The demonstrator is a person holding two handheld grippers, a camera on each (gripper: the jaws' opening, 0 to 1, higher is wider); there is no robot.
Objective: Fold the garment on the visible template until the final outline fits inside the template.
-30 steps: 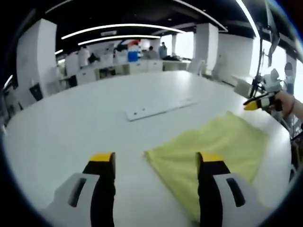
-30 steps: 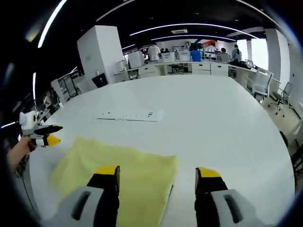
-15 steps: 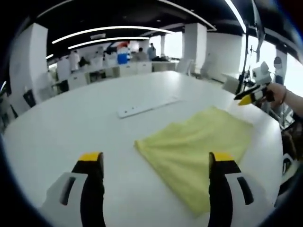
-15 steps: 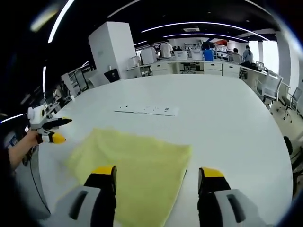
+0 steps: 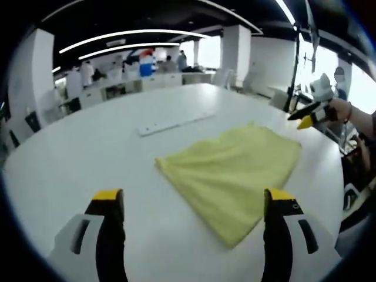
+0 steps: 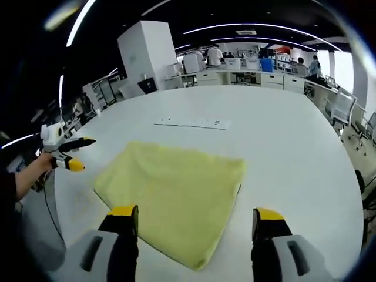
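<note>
Template outline hard to make out, only thin dark line at cloth point(image 6: 174, 194) edge near right gripper point(image 6: 197, 218). Yellow cloth point(image 5: 232, 170) flat on white table point(image 5: 82, 153), just ahead of left gripper point(image 5: 194, 202), mostly toward its right jaw. Both grippers wide open, gripping nothing, hovering. White strip point(image 5: 171, 121) beyond cloth (small marks unreadable). Other gripper point(image 5: 308, 114) off past cloth's far corner. Versus half second ago: left jaws spread a bit wider, more cloth visible.
</note>
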